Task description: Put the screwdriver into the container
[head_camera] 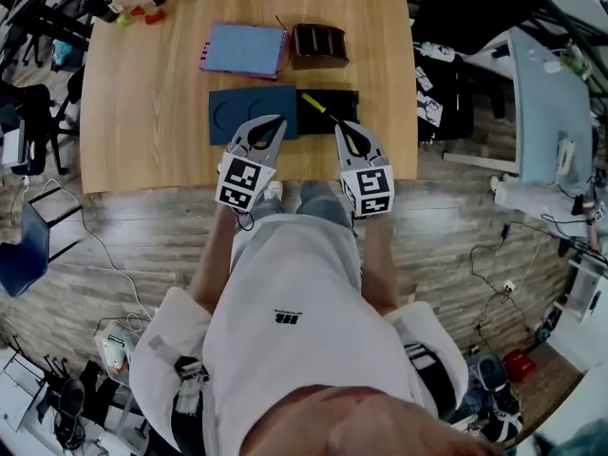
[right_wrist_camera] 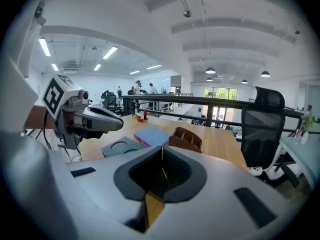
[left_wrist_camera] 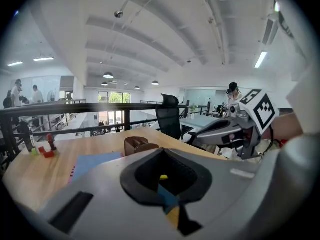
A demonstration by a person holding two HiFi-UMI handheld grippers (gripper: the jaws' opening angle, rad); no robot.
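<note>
The right claw is closed tight on the thin shaft of the screwdriver, whose yellow-tipped end sticks out to the far left over the black mat. The left claw is closed with nothing in it, over the dark blue mat. The brown container stands farther off on the wooden surface, just right of a blue notebook.

Your right gripper covers the near end of the screwdriver; small coloured pieces at upper left of the bench are too tiny to identify.
</note>
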